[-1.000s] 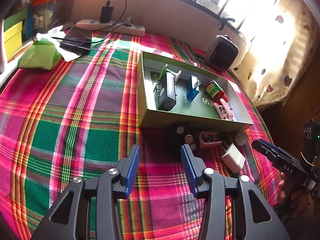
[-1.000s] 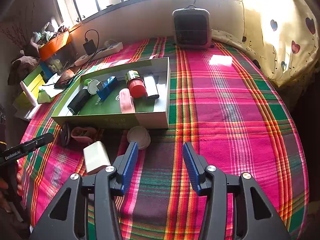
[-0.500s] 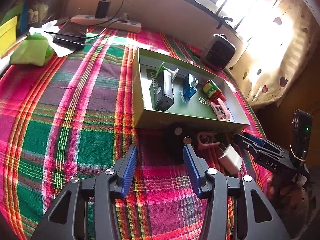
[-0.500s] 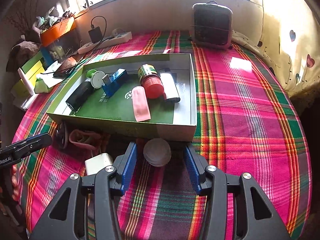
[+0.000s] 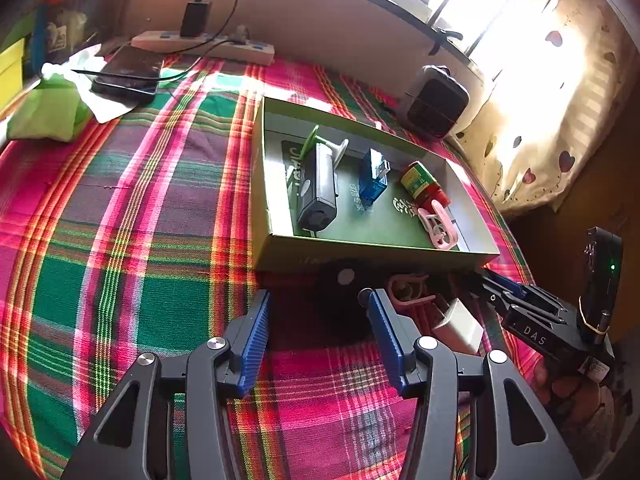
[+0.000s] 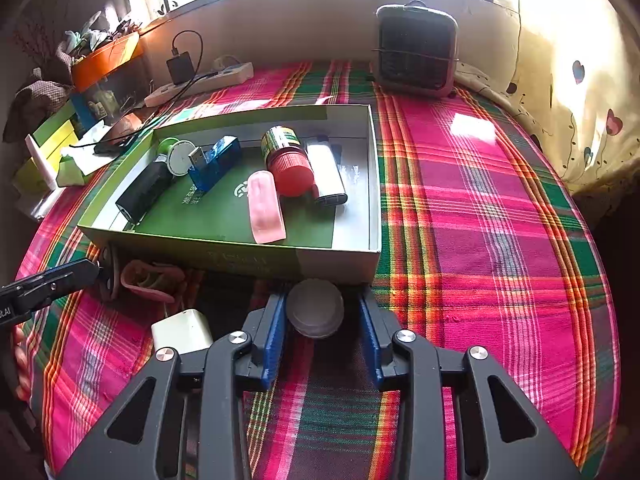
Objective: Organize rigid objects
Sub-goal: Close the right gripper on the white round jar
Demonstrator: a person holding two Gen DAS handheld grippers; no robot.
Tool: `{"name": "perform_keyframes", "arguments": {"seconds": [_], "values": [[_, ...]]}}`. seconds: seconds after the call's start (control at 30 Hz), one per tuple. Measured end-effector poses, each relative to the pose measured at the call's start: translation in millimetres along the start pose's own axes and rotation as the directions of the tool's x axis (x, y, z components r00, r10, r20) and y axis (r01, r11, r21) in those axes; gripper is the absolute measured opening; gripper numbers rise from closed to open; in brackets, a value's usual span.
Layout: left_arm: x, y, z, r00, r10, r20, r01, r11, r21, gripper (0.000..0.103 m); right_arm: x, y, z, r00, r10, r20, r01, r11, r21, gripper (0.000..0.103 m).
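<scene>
Left wrist view: your left claw (image 5: 316,322) is spreading, nothing between its blue pads, over a dark round object (image 5: 340,280) before the shallow green cardboard box (image 5: 360,254).

Right wrist view: your right claw (image 6: 322,326) is closing around the translucent round lid (image 6: 316,312), left pad touching, right pad apart.

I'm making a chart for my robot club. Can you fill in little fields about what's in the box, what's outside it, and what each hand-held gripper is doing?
surface: plaid cloth
box: green tray, open top
inside: red-capped bottle, blue USB stick, pink piece
outside: white charger, round lid
right hand-held gripper: closing around round lid, right pad not yet touching
left hand-held gripper: opening, nothing held
</scene>
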State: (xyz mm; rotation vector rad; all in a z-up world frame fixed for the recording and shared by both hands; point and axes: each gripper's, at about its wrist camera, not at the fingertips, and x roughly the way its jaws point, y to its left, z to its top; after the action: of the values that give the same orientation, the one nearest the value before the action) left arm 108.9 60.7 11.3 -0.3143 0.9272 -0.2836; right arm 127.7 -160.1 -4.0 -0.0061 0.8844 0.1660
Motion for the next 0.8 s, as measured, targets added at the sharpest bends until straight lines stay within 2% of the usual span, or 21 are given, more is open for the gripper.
{"name": "perform_keyframes", "arguments": {"seconds": [0.1,0.8], "values": [[2,-3,1,1.0,0.007,-0.004,-0.007,1.0,0.013,0.05,0,-2,0,1.0,-0.002,0.006,0.002,1.0,-0.002,0.029],[11,-23,2,0.999,0.053,-0.001,-0.053,0.997,0.048,0.051,-8,-17,-8,0.999,0.038,0.019,-0.038,0.999,0.037,0.029]]}}
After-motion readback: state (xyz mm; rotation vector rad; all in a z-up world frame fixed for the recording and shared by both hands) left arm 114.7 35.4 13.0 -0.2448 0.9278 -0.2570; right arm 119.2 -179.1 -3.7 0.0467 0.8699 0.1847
